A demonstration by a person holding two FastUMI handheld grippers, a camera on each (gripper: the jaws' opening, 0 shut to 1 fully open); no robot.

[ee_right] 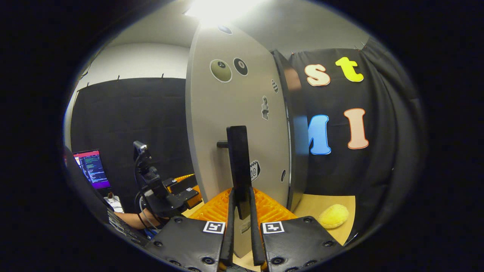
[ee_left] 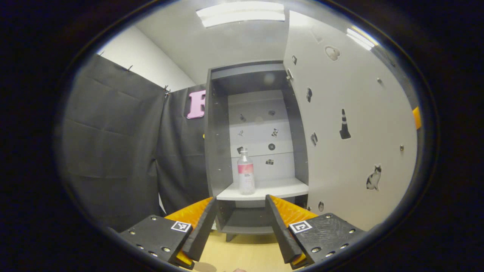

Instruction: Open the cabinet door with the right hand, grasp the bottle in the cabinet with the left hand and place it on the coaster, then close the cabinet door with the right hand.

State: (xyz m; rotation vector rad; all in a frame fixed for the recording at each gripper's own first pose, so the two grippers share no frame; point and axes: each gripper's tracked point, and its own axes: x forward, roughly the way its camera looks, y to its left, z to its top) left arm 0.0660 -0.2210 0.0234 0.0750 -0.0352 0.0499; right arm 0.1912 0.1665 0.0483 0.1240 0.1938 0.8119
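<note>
Bottle (ee_left: 245,172) stands upright on white shelf (ee_left: 264,189) inside cabinet (ee_left: 217,143), near shelf's front-left, clear w/ pink label band. Cabinet door (ee_left: 351,136) is swung wide open to the right in left gripper view, stickers on its inner face. Left hand-held gripper (ee_left: 241,223) has fingers spread wide apart, nothing between them, pointing at the cabinet opening w/ bottle well ahead, not touching. Wooden tabletop (ee_left: 245,253) under it. Right hand-held gripper (ee_right: 242,234) is closed on the door's dark vertical handle (ee_right: 239,166), both fingers pressing its lower end; door's outer face (ee_right: 230,124) w/ stickers fills mid-frame. In right gripper view, left hand-held gripper & the hand holding it sit lower left, monitor (ee_right: 92,168) behind. Yellow soft obj (ee_right: 333,216) lies on tabletop at right of the door
</note>
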